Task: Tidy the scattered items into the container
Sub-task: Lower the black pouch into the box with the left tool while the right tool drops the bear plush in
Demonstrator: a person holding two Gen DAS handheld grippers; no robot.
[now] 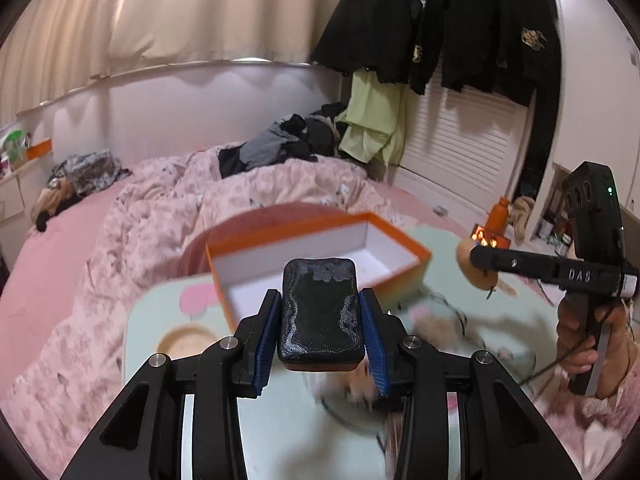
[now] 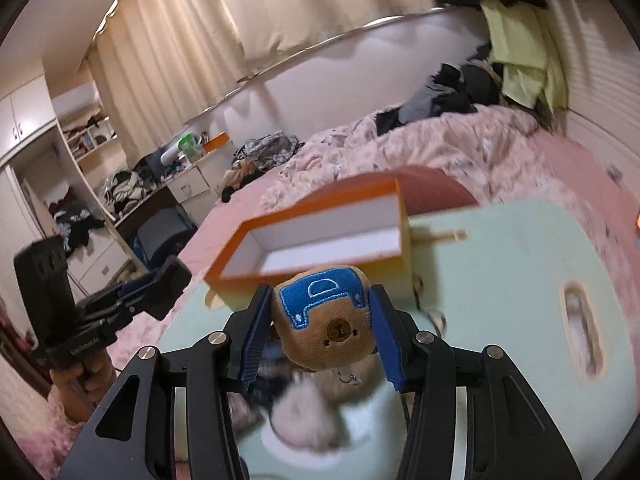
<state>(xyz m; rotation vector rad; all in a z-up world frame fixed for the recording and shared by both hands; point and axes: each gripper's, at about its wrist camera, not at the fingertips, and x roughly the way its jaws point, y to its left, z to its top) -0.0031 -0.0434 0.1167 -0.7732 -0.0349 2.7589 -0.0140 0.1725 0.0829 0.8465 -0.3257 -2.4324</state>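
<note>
Bedroom: cluttered shelves, cream curtains, pink bed (image 1: 80, 216) heaped with clothes, dark jackets (image 1: 492, 28) hanging at right. Pale green surface (image 2: 500, 280) carrying open orange box (image 1: 320, 256), empty. Left tool (image 1: 320, 332) clamped on black pouch (image 1: 320, 312); right tool (image 2: 320, 328) clamped on bear plush (image 2: 324, 320), both above surface near box.

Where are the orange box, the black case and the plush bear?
orange box (image 1: 404, 242): left wrist view, right rim.
black case (image 1: 320, 312): left wrist view, middle of its top face.
plush bear (image 2: 328, 320): right wrist view, on its head.
</note>
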